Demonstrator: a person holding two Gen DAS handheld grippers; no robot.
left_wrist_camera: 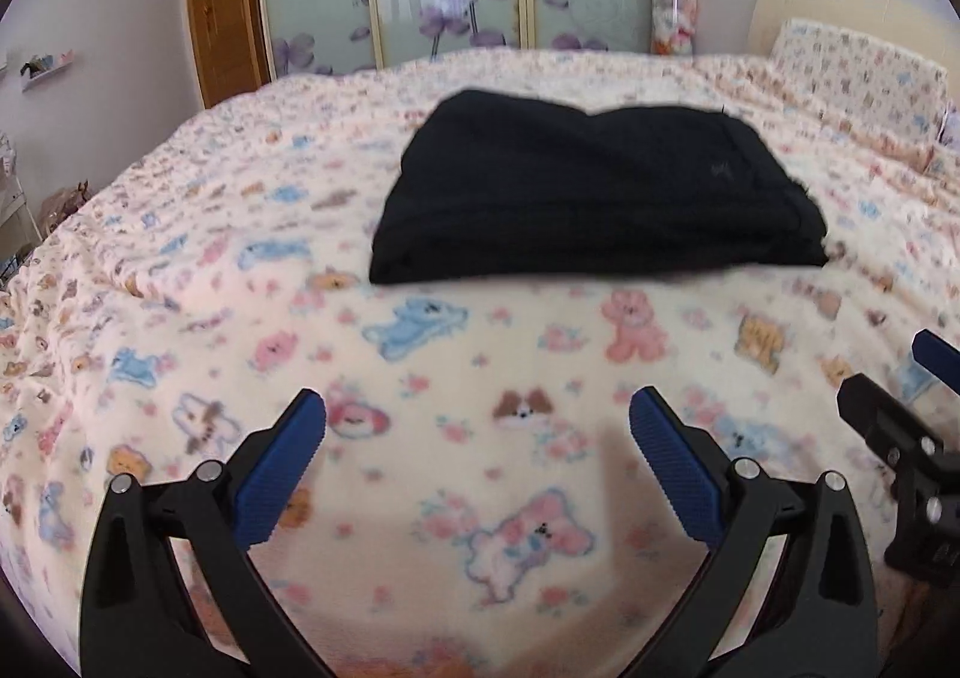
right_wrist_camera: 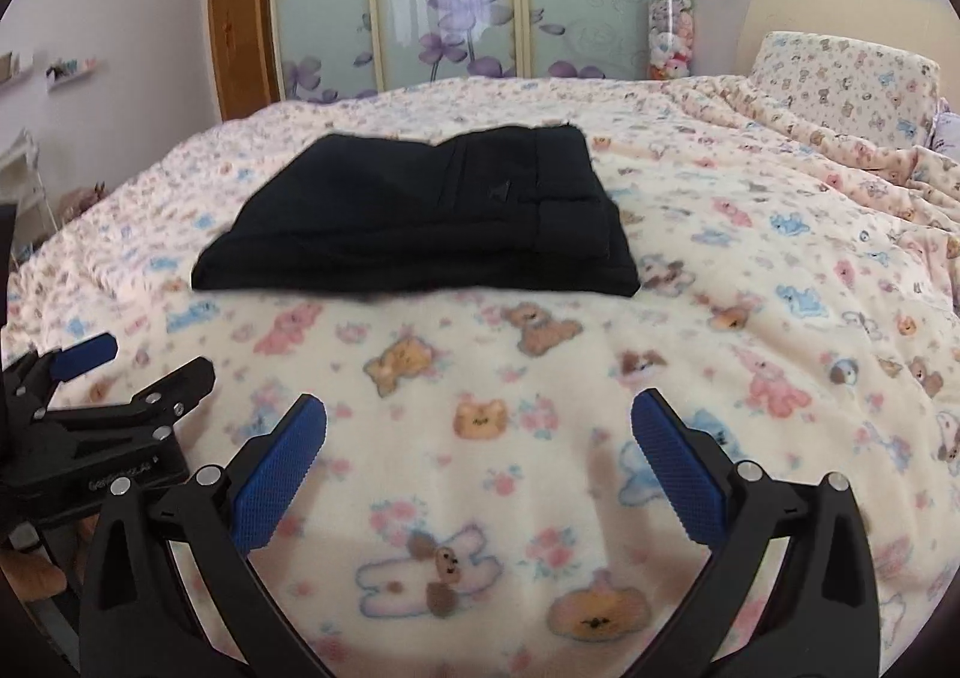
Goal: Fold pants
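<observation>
Hovering empty, both released: left hand-held gripper (left_wrist_camera: 477, 420) and right hand-held gripper (right_wrist_camera: 479, 420) hang short of the pants (left_wrist_camera: 594, 198). Pants lie ahead on the bed (left_wrist_camera: 180, 234), folded compact; little looks left.

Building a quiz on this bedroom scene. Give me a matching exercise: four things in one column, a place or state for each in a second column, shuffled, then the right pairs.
Things
1. black pants
2. left gripper
3. pillow
4. clear jar of plush toys

Places or states
A. standing by the wardrobe, behind the bed
B. folded, lying flat on the blanket
C. propped at the headboard, on the right
D. jaws wide apart, holding nothing, above the blanket

Pairs: 1-B, 2-D, 3-C, 4-A
</observation>
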